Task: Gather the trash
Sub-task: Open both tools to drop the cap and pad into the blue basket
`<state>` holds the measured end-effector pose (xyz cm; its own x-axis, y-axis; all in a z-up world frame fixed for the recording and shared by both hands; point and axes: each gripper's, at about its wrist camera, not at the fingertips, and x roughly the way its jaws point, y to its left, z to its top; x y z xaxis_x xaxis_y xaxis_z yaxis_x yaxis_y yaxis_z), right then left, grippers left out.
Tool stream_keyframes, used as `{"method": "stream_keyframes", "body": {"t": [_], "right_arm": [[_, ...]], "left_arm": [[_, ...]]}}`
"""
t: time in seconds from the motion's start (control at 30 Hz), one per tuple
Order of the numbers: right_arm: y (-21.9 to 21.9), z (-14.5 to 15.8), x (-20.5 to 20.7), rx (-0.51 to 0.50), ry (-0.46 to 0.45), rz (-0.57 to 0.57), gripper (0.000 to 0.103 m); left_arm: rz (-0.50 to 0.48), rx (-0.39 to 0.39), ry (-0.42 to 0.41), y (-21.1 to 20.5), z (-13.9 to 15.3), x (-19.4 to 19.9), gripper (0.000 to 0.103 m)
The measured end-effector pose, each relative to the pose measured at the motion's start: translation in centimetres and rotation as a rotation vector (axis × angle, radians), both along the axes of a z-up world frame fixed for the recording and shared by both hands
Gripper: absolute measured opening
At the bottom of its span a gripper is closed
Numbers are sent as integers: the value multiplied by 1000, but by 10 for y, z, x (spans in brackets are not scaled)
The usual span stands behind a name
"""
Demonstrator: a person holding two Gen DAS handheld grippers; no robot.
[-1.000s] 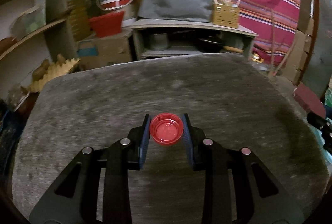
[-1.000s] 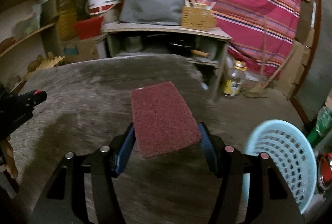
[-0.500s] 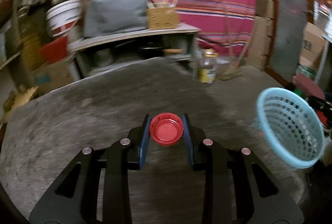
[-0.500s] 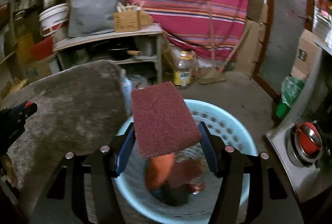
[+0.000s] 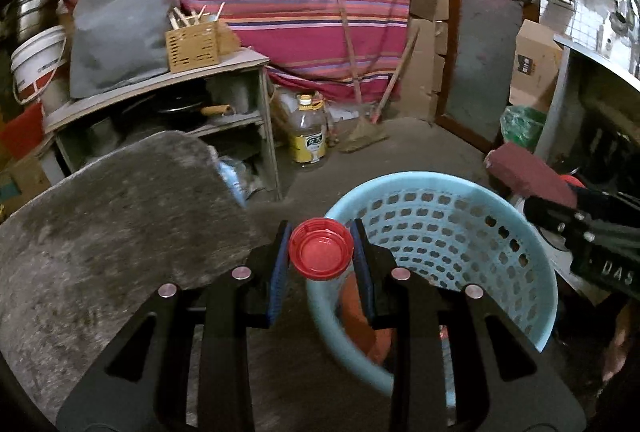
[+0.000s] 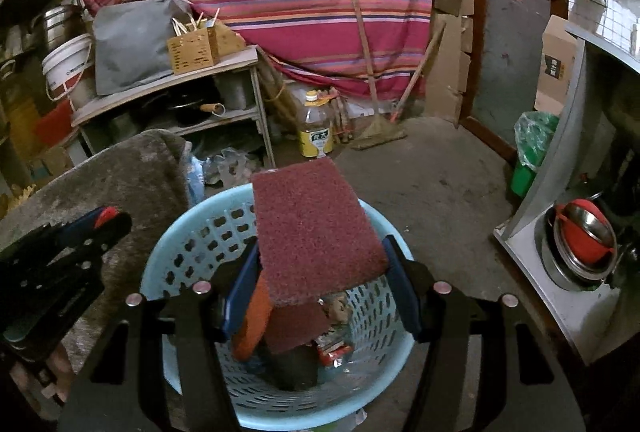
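My left gripper [image 5: 321, 256] is shut on a red bottle cap [image 5: 321, 249] and holds it over the near left rim of a light blue perforated basket [image 5: 460, 220]. My right gripper [image 6: 320, 284] is shut on a dark red scouring pad [image 6: 314, 232] and holds it above the same basket [image 6: 188, 244], which holds several pieces of trash, among them an orange piece [image 6: 252, 320]. The pad also shows at the right in the left wrist view [image 5: 528, 172]. The left gripper shows at the left in the right wrist view [image 6: 60, 256].
A grey worn table [image 5: 112, 216] lies left of the basket. Behind stand a wooden shelf unit [image 5: 160, 92], a yellow-labelled bottle [image 5: 307, 132], brooms against a striped cloth, a green bag [image 6: 532, 144] and a metal cabinet with bowls [image 6: 580, 244] at the right.
Both grippers have swung right from over the table to the basket, each still holding its item. The basket now lies directly under both.
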<state>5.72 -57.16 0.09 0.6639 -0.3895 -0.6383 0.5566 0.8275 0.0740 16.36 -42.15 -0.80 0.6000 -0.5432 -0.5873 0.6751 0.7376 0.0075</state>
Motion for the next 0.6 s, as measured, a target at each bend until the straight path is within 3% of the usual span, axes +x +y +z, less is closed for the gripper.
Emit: {"method": "stream_keyframes", "body": {"t": [0.43,0.6], "right_arm": [[-7,-7,-1,38,15,-28,60],[-5,-9,4,46,23,-20,60]], "left_arm": [[-25,-17,11,-19,10,4,29],[-6,-34,-20,-10,21,3,62]]}}
